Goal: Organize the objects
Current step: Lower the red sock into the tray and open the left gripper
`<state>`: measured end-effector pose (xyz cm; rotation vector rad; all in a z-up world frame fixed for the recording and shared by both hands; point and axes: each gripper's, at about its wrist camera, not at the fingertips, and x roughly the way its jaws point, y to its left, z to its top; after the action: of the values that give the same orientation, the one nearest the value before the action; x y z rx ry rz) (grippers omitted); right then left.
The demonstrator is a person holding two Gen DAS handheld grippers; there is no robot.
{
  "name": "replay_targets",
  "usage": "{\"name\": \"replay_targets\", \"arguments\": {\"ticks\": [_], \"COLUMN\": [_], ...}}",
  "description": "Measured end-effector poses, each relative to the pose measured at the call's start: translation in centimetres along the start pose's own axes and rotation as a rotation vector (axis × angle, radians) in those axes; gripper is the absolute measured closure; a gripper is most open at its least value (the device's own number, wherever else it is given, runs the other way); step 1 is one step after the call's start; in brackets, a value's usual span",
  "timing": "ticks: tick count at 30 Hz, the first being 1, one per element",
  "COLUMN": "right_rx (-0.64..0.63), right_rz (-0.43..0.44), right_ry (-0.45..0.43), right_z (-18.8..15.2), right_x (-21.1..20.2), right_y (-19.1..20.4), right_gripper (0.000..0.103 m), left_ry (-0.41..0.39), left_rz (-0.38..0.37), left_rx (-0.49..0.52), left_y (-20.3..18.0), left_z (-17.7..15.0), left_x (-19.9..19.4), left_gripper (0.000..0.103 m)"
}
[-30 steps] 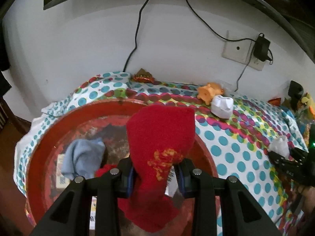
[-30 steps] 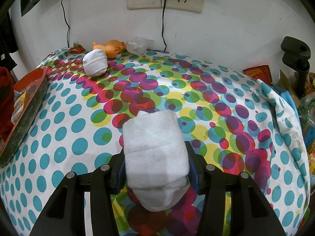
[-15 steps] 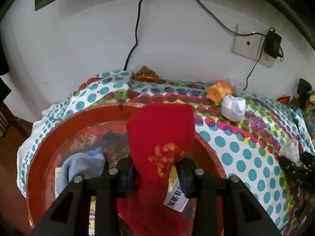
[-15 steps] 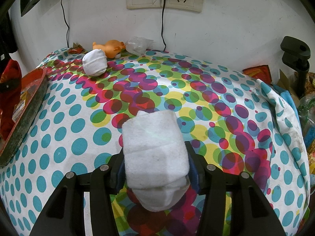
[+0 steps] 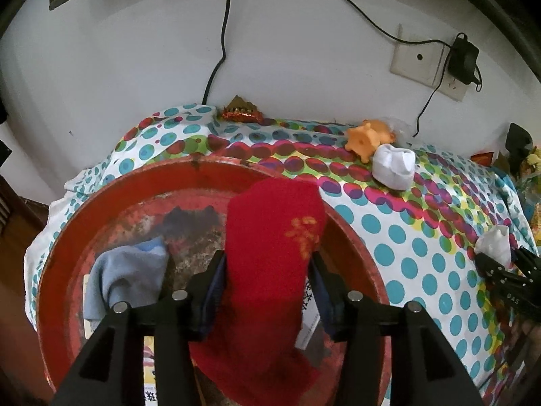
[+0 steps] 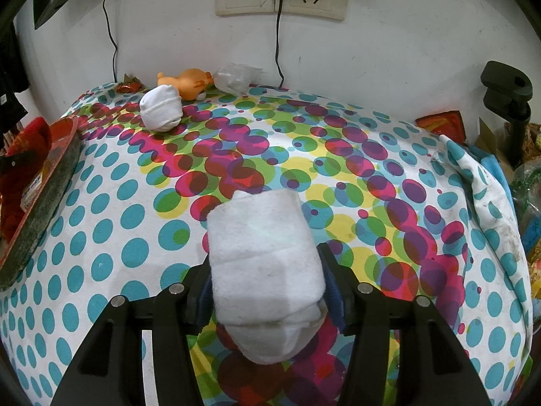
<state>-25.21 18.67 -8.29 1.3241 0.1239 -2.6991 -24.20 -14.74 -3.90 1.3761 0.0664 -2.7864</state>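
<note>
Polka-dot-covered table [image 6: 111,223] bearing red tray [image 5: 67,237], rolled white sock [image 6: 160,108], orange toy [image 6: 191,83], perhaps a crumpled wrapper [image 5: 241,112].

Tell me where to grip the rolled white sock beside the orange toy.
Probably from above, fingers across the middle of the white sock. It sits as a compact rounded bundle on the cloth, and the orange toy crowds its wall side, so close along the free sides.

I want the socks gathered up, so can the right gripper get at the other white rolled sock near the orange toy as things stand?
Probably not yet: the right gripper is already full with a white sock roll. The cloth between it and the far white sock lies bare.
</note>
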Motion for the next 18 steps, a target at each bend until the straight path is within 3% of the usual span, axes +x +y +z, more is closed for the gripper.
{"name": "replay_targets", "arguments": {"ticks": [1, 9, 18], "right_rx": [0.000, -0.002, -0.002], "right_rz": [0.000, -0.002, -0.002], "right_ry": [0.000, 0.001, 0.001], "right_z": [0.0, 0.0, 0.0], "right_x": [0.0, 0.0, 0.0], "right_y": [0.0, -0.2, -0.1], "right_gripper": [0.051, 0.049, 0.048], "left_ry": [-0.001, -0.013, -0.109], "left_rz": [-0.003, -0.010, 0.006], "left_rx": [0.001, -0.009, 0.021], "left_y": [0.0, 0.1, -0.8], "left_z": [-0.1, -1.2, -5.2], "left_x": [-0.2, -1.7, -6.2], "left_gripper": [0.045, 0.044, 0.044]}}
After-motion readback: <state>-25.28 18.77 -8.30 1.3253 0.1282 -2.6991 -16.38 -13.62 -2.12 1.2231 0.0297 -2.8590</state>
